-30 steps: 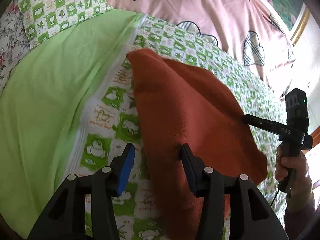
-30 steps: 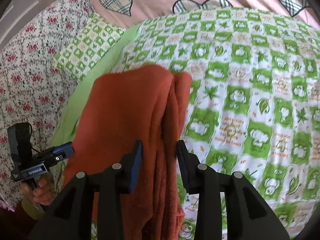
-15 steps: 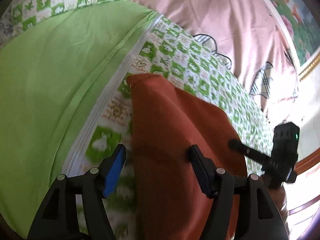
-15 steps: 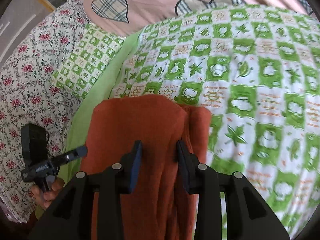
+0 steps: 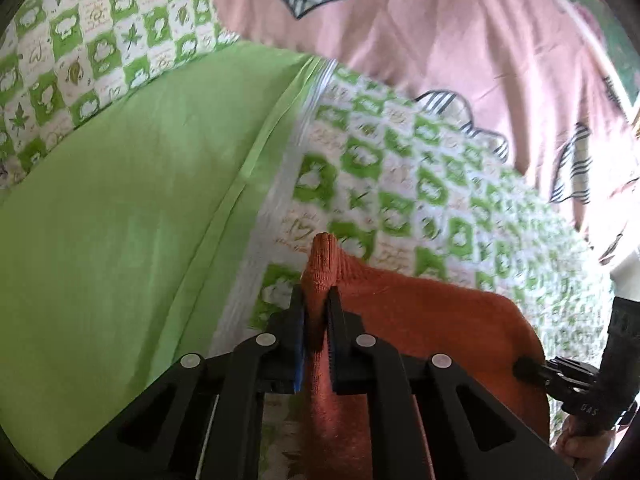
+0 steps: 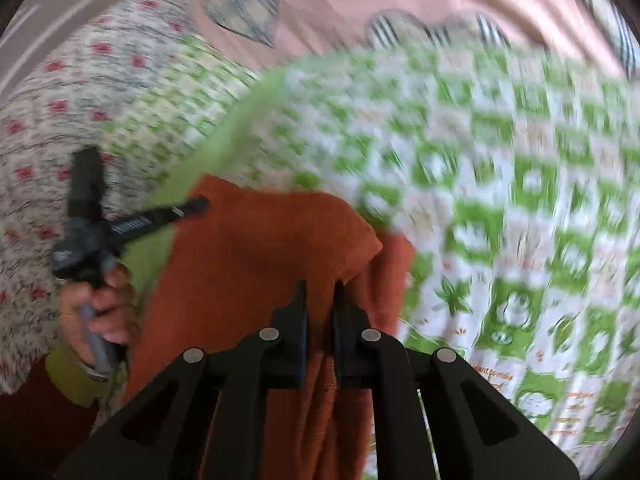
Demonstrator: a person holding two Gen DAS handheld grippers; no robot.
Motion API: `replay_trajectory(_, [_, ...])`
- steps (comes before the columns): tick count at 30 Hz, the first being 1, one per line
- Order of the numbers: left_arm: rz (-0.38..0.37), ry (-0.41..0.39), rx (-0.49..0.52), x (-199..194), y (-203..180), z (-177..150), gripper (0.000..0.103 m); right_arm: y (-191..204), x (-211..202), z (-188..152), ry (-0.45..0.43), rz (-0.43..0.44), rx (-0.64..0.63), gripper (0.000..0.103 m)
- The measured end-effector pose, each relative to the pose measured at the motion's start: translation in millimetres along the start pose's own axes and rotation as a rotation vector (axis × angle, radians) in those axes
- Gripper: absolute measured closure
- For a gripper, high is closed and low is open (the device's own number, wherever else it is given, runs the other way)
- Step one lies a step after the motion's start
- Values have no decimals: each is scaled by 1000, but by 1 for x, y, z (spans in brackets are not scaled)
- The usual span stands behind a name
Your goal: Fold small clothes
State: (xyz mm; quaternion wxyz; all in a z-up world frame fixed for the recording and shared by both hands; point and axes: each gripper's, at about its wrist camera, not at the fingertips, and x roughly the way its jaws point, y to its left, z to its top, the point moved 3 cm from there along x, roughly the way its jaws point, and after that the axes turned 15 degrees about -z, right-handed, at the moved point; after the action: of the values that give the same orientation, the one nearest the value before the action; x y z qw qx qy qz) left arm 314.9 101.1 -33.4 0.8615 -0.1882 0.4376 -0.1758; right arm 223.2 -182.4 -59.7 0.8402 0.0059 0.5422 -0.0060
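Left tool (image 5: 317, 308): jaws have just been closing, now pinching a corner of the rust-orange cloth (image 5: 420, 320), fabric bunched up between the pads and poking out past the tips. Right tool (image 6: 320, 300): jaws also just been closing, now pinching a fold of the same cloth near its right edge, cloth hanging down between the fingers. Cloth lies on the bed, on the green-and-white checked sheet (image 5: 400, 184), just right of the plain green sheet (image 5: 120, 220). In the right wrist view the cloth looks folded over, a second layer showing along its right side; this view is motion-blurred. The person's left hand (image 6: 100, 304) grips the left tool's handle at the cloth's left edge, green cuff at the wrist. The right hand (image 5: 580, 440) is partly visible low at the frame edge. Further back: checked pillow (image 5: 80, 40), floral fabric (image 6: 60, 120), pink blanket with plaid hearts (image 5: 440, 40).
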Motion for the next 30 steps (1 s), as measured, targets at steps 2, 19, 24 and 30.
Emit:
replay_trajectory(2, [15, -3, 21, -14, -4, -7, 91, -4, -3, -4, 1, 25, 41, 85])
replay_trajectory(19, [-40, 82, 208, -164, -73, -231, 56, -3, -119, -126, -6, 19, 44, 65])
replay_trajectory(24, [5, 76, 221, -152, -79, -254, 56, 6, -110, -149, 28, 6, 32, 65])
replay_trajectory(30, [52, 86, 267, -134, -84, -260, 56, 12, -104, -150, 19, 27, 41, 65])
